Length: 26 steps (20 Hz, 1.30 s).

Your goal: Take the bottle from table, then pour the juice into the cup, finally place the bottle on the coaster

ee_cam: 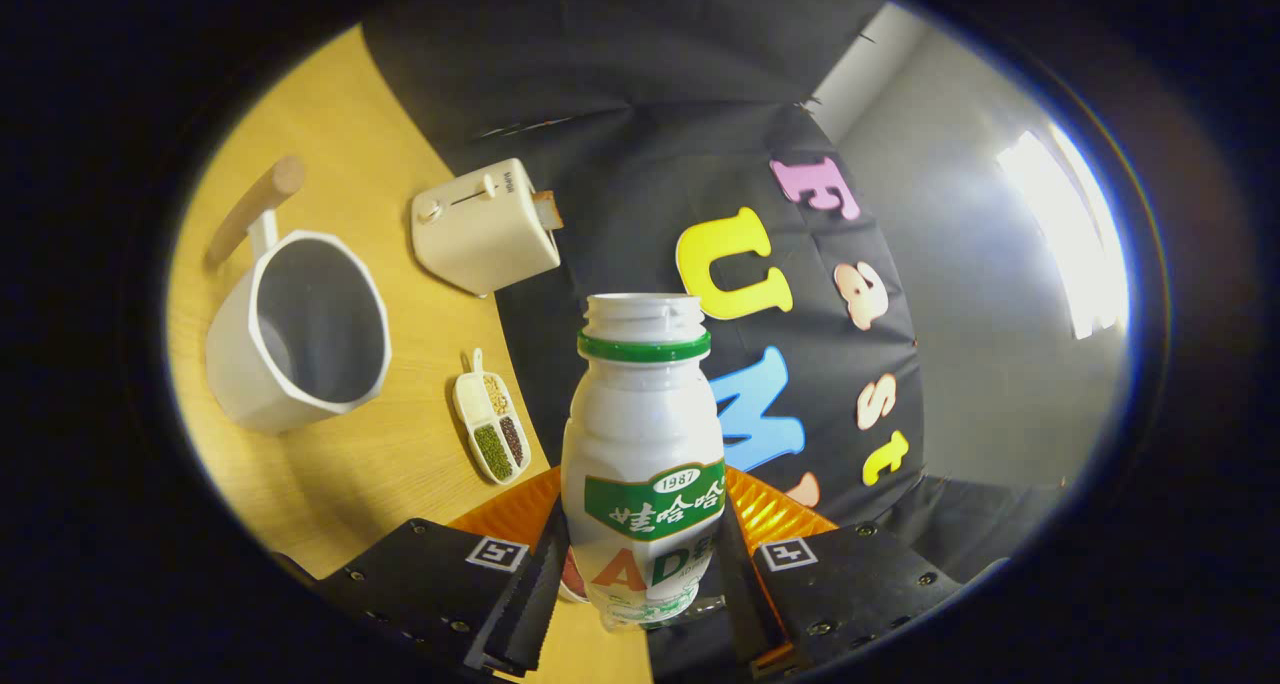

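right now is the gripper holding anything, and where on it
Yes, the gripper holds the open bottle, with both fingers pressing the lower body at its label, one on each side.

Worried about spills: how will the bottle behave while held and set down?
The bottle, between the tongs, is uncapped, so tilting likely spills. Its smooth plastic may slip. Tall and narrow, it could tip on the ribbed coaster.

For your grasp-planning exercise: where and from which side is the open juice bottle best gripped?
Grip the juice bottle at its wide lower body, below the narrowing shoulder, from the side. It stands upright and uncapped, so a level hold likely avoids spills. The tongs already flank it there.
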{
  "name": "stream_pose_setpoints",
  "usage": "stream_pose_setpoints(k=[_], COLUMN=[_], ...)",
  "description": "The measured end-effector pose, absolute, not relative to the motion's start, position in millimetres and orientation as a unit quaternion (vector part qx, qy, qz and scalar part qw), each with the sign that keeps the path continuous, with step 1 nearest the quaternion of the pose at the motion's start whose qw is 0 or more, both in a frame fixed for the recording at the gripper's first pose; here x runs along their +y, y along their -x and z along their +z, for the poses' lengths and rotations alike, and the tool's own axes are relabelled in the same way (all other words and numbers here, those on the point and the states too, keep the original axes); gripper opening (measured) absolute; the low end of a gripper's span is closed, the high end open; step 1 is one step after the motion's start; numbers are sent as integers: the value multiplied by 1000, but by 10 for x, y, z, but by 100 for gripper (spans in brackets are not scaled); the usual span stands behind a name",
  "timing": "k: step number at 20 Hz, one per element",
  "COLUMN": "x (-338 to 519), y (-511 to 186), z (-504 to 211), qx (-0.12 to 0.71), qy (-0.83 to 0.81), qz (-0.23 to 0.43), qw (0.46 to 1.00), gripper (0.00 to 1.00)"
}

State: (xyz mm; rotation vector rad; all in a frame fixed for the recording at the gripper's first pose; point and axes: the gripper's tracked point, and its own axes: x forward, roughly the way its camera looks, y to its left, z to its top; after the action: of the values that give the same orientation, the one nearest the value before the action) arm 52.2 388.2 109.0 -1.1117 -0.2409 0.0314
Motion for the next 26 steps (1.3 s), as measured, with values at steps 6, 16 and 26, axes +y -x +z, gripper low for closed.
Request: stream_pose_setpoints(k=[6, 16, 26], x=[3554, 3128, 3102], y=[-711, -1114, -1355], z=[870, 537, 251], qx=[-46, 16, 27], qy=[321, 151, 108], qz=[56, 67, 58], qw=[944, 986, 992], gripper=[69, 69, 69])
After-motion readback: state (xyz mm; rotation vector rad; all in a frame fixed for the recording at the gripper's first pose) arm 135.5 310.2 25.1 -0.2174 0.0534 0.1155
